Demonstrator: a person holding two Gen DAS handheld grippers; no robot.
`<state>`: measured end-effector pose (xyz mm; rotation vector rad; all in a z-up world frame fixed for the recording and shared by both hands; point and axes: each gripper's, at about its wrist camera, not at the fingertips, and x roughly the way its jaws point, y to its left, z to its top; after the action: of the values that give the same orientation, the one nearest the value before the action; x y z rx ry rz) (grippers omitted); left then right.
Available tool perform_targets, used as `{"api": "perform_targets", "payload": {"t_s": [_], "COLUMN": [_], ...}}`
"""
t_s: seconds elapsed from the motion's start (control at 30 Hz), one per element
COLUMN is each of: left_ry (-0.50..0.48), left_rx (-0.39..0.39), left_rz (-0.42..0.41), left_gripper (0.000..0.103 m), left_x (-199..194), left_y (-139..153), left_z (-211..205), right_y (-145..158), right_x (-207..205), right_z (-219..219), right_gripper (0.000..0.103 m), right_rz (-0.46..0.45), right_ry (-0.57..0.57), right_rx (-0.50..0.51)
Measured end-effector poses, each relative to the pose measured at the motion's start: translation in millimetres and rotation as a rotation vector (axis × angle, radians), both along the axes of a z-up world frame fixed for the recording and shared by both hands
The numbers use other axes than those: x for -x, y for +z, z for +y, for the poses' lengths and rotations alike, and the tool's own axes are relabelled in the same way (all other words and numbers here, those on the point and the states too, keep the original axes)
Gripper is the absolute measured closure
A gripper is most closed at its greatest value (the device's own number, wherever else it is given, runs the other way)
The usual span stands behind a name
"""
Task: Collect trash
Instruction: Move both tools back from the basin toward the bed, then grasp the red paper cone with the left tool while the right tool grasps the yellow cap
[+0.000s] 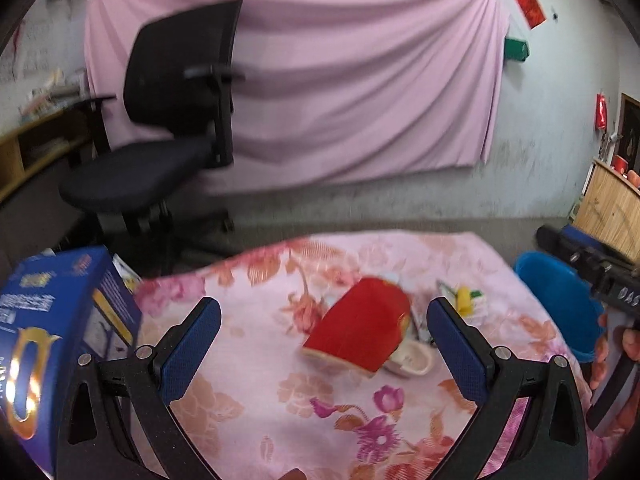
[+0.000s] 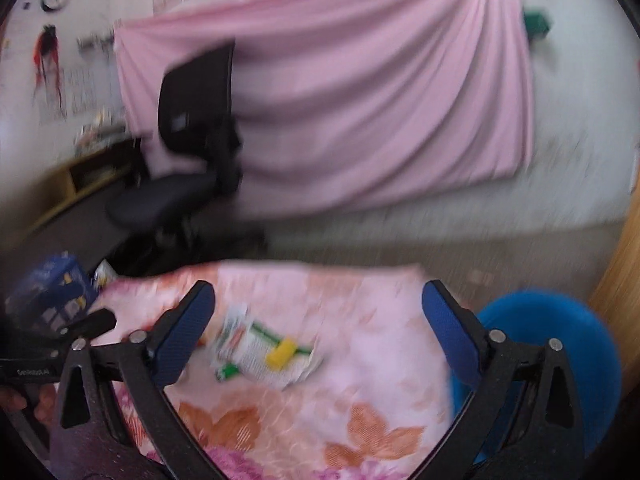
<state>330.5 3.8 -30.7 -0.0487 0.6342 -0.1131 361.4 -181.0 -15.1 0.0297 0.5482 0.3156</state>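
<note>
A red carton (image 1: 360, 330) lies on the floral tablecloth (image 1: 256, 408) in the left wrist view, with a pale cup (image 1: 412, 360) at its right end and a white wrapper with a yellow piece (image 1: 466, 300) just beyond. My left gripper (image 1: 324, 340) is open, its blue pads on either side of the carton and short of it. In the blurred right wrist view the white, green and yellow wrapper (image 2: 268, 354) lies flat on the cloth (image 2: 304, 420). My right gripper (image 2: 316, 328) is open above and around it, holding nothing. A blue bin (image 2: 560, 360) stands at the table's right edge.
A tall blue box (image 1: 52, 340) stands on the table's left side. The blue bin (image 1: 560, 304) appears at the right beside the other gripper (image 1: 592, 268) and a hand. Behind the table are a black office chair (image 1: 168, 128), a pink sheet on the wall and a wooden cabinet (image 1: 612, 212).
</note>
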Motion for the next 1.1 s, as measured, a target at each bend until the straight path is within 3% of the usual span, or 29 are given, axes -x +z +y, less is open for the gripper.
{"api": "perform_targets", "payload": {"t_s": [0.1, 0.3, 0.4, 0.57, 0.63, 0.77, 0.97, 1.1], "left_ry": [-0.022, -0.079, -0.100, -0.159, -0.167, -0.184, -0.212, -0.190], "left_rx": [0.015, 0.018, 0.001, -0.068, -0.085, -0.101, -0.147, -0.180], "left_rz": [0.068, 0.161, 0.182, 0.227, 0.238, 0.206, 0.139, 0.064], "left_gripper": [0.002, 0.008, 0.018, 0.047, 0.053, 0.063, 0.082, 0.087], "left_x": [-11.5, -26.9, -31.1, -37.1, -39.3, -36.3, -26.2, -14.0], "left_y": [-11.6, -25.2, -28.3, -35.2, -38.3, -36.8, -29.6, -22.0], "left_z": [1.7, -4.3, -10.1, -26.4, -30.0, -31.5, -35.6, -35.0], "right_y": [-19.2, -53.6, -57.0, -63.9, -65.0, -66.5, -65.3, -61.9], "right_x": [-16.9, -35.7, -37.6, -41.7, -44.3, -45.1, -40.1, -33.0], "right_z": [9.3, 33.8, 42.3, 42.4, 39.5, 38.5, 40.9, 40.3], "right_gripper": [0.000, 0.021, 0.034, 0.043, 0.044, 0.052, 0.055, 0.059], "right_rz": [0.107, 0.271, 0.289, 0.339, 0.349, 0.371, 0.366, 0.342], "right_ry": [0.046, 0.145, 0.166, 0.179, 0.177, 0.179, 0.199, 0.217], "right_rx": [0.020, 0.060, 0.092, 0.099, 0.087, 0.095, 0.111, 0.108]}}
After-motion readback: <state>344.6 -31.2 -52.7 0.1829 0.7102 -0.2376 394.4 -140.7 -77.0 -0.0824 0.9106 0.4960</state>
